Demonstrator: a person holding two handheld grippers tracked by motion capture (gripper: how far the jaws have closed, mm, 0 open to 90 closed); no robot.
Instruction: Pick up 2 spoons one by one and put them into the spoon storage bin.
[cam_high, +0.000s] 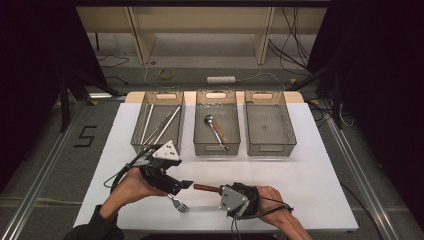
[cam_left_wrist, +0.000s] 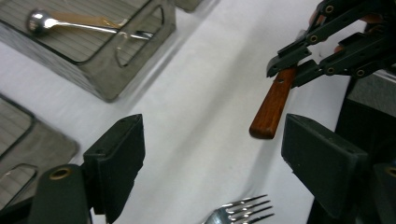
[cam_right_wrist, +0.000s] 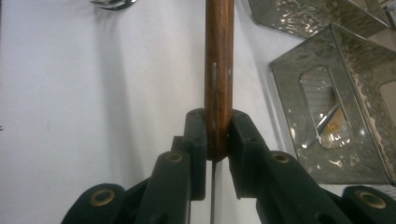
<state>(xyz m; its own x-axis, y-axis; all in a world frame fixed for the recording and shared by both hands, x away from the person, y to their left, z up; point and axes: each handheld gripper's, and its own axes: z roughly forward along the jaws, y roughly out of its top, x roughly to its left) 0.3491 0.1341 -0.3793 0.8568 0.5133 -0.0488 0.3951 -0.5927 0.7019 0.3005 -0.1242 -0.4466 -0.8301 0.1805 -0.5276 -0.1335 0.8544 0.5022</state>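
Note:
My right gripper is shut on a wooden-handled utensil at the front middle of the white table; the brown handle juts left, and its working end is hidden behind the jaws. The right gripper view shows my right gripper pinching the wooden handle, a thin metal strip running along it. My left gripper stands open just left of the handle's tip, holding nothing. Below it a metal fork lies on the table. In the left gripper view the fork lies between the wide jaws of my left gripper, and the handle hangs ahead.
Three clear bins stand in a row at the back of the table. The left bin holds long metal sticks, the middle bin a metal spoon, and the right bin looks bare. Cables and a tape roll lie on the floor beyond.

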